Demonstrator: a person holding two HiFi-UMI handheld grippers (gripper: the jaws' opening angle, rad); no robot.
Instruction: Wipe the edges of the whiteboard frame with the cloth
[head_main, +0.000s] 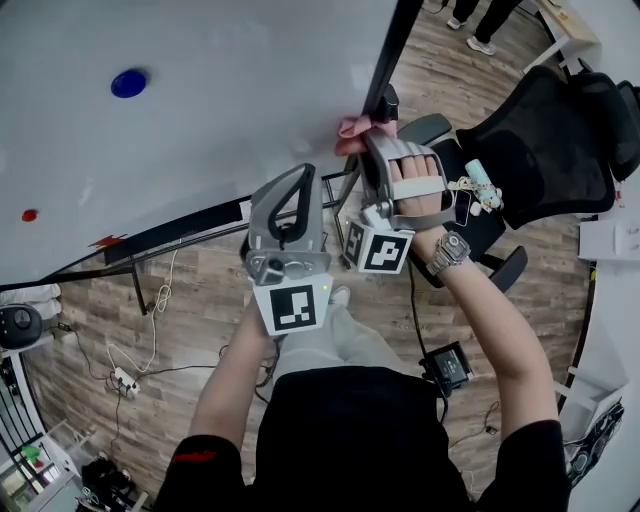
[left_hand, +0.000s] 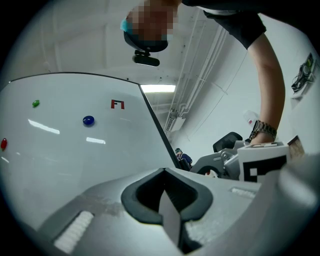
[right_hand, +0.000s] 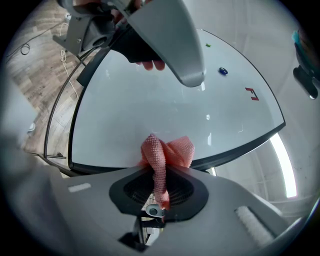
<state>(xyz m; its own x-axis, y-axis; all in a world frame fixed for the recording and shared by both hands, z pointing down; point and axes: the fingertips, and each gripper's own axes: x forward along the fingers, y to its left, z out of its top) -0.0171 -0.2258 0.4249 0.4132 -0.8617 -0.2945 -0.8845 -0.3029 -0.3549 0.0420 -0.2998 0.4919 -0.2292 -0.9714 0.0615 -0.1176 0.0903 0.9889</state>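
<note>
The whiteboard (head_main: 200, 110) fills the upper left of the head view, and its black frame edge (head_main: 392, 55) runs down its right side. My right gripper (head_main: 366, 138) is shut on a pink cloth (head_main: 354, 127), which is bunched against that edge near the board's lower corner. In the right gripper view the cloth (right_hand: 166, 151) sits between the jaws of the right gripper (right_hand: 160, 167) and touches the dark frame (right_hand: 240, 145). My left gripper (head_main: 298, 182) is just left of it, in front of the board, shut with nothing in it (left_hand: 165, 176).
A blue magnet (head_main: 128, 82) and a red magnet (head_main: 30, 215) sit on the board. A black office chair (head_main: 545, 145) stands close on the right. Cables and a power strip (head_main: 125, 380) lie on the wooden floor, and a small device (head_main: 447, 365) lies near my feet.
</note>
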